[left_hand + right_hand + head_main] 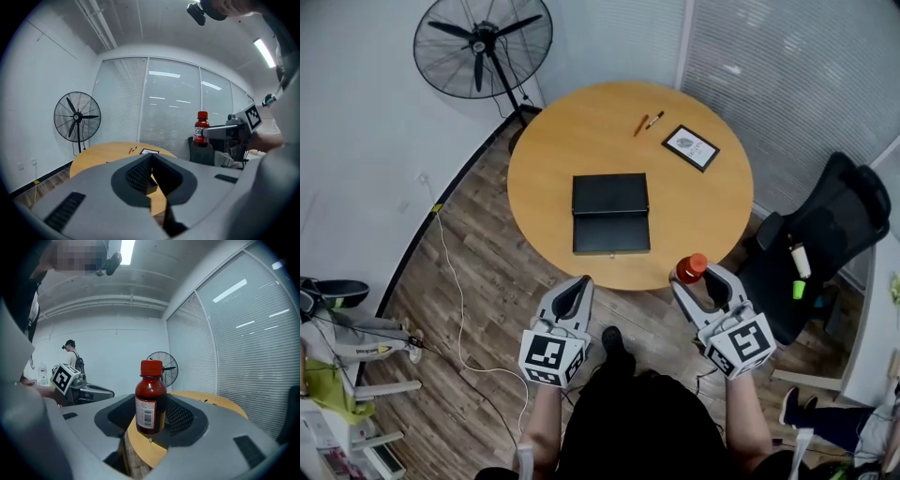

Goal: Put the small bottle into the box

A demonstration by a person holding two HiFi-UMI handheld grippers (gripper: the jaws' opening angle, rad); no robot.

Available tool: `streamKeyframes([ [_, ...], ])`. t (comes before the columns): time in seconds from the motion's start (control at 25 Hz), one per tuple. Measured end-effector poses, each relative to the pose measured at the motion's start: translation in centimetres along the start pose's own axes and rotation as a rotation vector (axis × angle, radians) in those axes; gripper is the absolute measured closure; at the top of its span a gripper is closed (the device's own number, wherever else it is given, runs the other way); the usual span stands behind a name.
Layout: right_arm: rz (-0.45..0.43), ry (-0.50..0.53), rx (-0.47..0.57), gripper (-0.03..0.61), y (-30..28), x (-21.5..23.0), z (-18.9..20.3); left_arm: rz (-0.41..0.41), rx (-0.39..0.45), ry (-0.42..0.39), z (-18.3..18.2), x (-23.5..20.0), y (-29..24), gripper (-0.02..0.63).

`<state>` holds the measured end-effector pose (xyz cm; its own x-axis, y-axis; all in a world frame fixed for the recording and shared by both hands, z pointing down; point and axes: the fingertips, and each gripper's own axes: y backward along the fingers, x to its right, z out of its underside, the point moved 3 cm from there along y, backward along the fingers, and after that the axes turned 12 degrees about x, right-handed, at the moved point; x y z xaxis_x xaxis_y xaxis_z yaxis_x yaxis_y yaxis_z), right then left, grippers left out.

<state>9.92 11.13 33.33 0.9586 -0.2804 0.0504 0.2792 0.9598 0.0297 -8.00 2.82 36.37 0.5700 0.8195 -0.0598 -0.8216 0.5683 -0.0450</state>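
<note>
A small brown bottle [691, 268] with a red cap stands upright between the jaws of my right gripper [701, 284], which is shut on it just off the near right edge of the round wooden table [703, 211]. In the right gripper view the bottle [150, 399] fills the middle, its label facing the camera. A flat black box [610, 213] lies at the table's centre, with a seam across its middle. My left gripper [577, 289] hangs before the table's near edge, shut and empty. From the left gripper view [151, 161] the bottle [201, 129] shows to the right.
Two pens [647, 122] and a small framed picture [691, 147] lie at the table's far side. A black office chair [825, 244] stands at the right, and a floor fan [483, 45] at the far left. A cable [455, 309] runs over the wood floor. Another person [71, 355] stands far off.
</note>
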Motion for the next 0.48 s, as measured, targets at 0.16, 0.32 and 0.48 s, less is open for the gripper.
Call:
streamKeyframes([
  [0.16, 0.002, 0.008, -0.015, 0.368, -2.4, 0.2, 0.5, 0.019, 0.003, 0.007, 0.3, -2.2, -1.4, 0.617],
  [0.32, 0.004, 0.007, -0.037, 0.368, -4.2, 0.1, 1.2, 0.042, -0.002, 0.01, 0.6, -3.7, -2.4, 0.617],
  [0.48, 0.007, 0.023, -0.067, 0.368, -5.5, -0.1, 1.9, 0.034, -0.009, 0.019, 1.0, -5.3, -3.2, 0.617],
])
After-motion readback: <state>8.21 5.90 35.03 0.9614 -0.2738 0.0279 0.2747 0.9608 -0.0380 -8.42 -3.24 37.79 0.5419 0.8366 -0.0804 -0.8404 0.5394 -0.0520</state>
